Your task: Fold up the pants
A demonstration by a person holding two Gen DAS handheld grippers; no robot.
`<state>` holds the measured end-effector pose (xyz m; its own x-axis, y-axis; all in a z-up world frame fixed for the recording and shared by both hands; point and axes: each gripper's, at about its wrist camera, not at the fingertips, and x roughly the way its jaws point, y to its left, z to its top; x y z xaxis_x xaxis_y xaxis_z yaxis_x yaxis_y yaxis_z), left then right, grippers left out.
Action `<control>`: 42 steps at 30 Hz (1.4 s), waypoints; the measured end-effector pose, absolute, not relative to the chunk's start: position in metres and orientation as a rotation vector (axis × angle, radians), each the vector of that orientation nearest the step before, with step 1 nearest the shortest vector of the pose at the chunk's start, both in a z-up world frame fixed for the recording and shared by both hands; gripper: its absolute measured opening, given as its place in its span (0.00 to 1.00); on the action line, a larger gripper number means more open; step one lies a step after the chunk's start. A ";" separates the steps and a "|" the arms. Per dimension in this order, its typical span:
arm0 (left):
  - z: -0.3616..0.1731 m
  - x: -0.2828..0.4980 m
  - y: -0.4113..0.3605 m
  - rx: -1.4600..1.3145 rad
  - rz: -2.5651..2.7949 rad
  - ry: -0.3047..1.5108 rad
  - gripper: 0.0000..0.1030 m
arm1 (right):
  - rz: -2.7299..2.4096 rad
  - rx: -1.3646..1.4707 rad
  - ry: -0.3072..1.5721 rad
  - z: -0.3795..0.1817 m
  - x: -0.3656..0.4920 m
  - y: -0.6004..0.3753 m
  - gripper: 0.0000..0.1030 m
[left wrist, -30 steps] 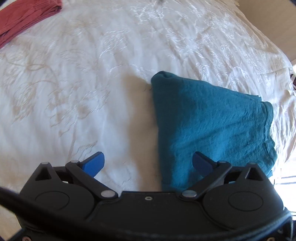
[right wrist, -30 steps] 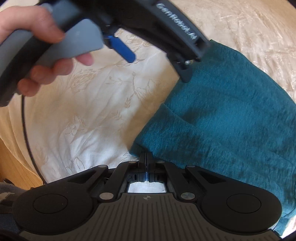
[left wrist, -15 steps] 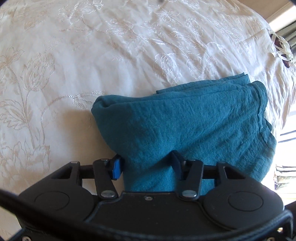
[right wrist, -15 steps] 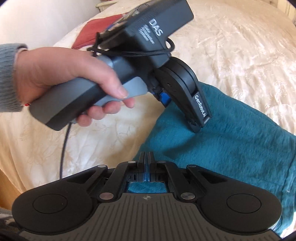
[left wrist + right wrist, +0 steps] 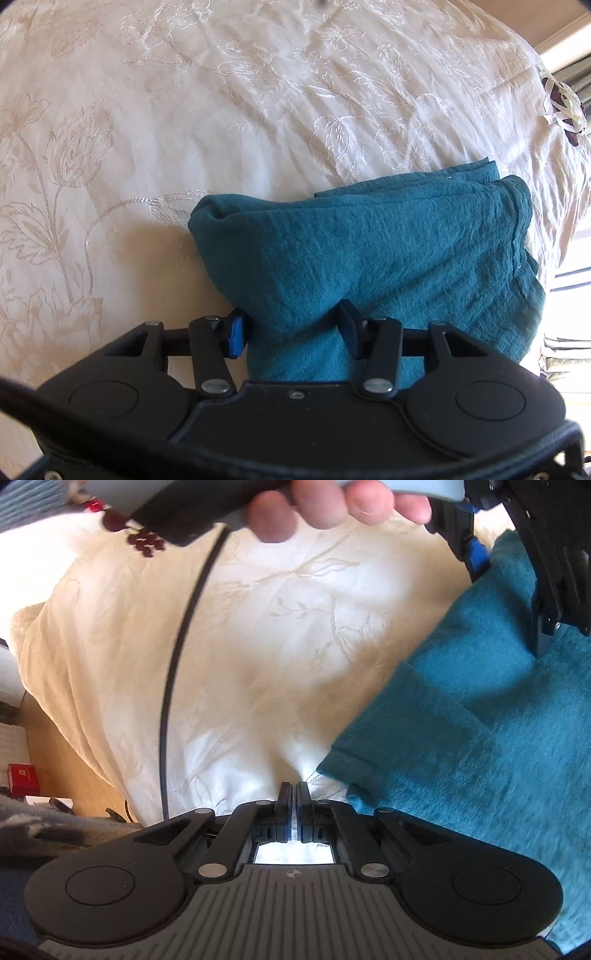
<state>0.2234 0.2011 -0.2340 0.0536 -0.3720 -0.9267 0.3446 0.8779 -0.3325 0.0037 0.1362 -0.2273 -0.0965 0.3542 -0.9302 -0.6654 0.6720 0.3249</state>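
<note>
The teal pants [image 5: 388, 251] lie folded into a thick bundle on the cream embroidered bedspread [image 5: 184, 110]. My left gripper [image 5: 291, 321] is shut on the bundle's near end, and its blue pads [image 5: 234, 332] press into the cloth from both sides. In the right wrist view the pants [image 5: 480, 775] fill the right side, with the left gripper [image 5: 509, 603] coming down onto them at the top right. My right gripper [image 5: 293, 786] is shut with nothing in it. It hovers over bare bedspread just left of the pants' hemmed corner [image 5: 332, 764].
A person's hand [image 5: 332, 506] holds the left gripper's handle, and its black cable [image 5: 177, 664] hangs across the bed. The bed's edge drops to a wooden floor [image 5: 74, 768] with a red box [image 5: 22, 777]. A bright window [image 5: 569, 258] lies past the pants.
The left gripper moved onto the pants and shut on the folded end, then stayed still. The right gripper slid off the pants' corner onto bare bedspread.
</note>
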 end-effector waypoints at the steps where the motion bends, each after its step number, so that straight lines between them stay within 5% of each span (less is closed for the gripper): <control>1: -0.232 0.223 0.201 -0.026 -0.546 1.414 0.54 | 0.856 -0.270 1.397 -0.221 0.001 0.134 0.04; 7: -0.208 0.223 0.201 -0.023 -0.597 1.387 0.52 | 0.758 -0.255 1.207 -0.188 0.005 0.127 0.09; 11: -0.200 0.223 0.195 -0.002 -0.633 1.391 0.52 | 0.767 -0.411 1.020 -0.177 0.021 0.145 0.38; 17: -0.191 0.221 0.186 0.032 -0.687 1.375 0.54 | 0.760 -0.593 1.028 -0.203 0.060 0.166 0.38; 31: -0.174 0.217 0.174 0.016 -0.730 1.314 0.52 | 0.751 -0.458 1.267 -0.215 0.025 0.144 0.39; 42: -0.205 0.238 0.251 -0.056 -0.347 1.339 0.54 | 0.830 -0.300 1.265 -0.193 0.014 0.141 0.39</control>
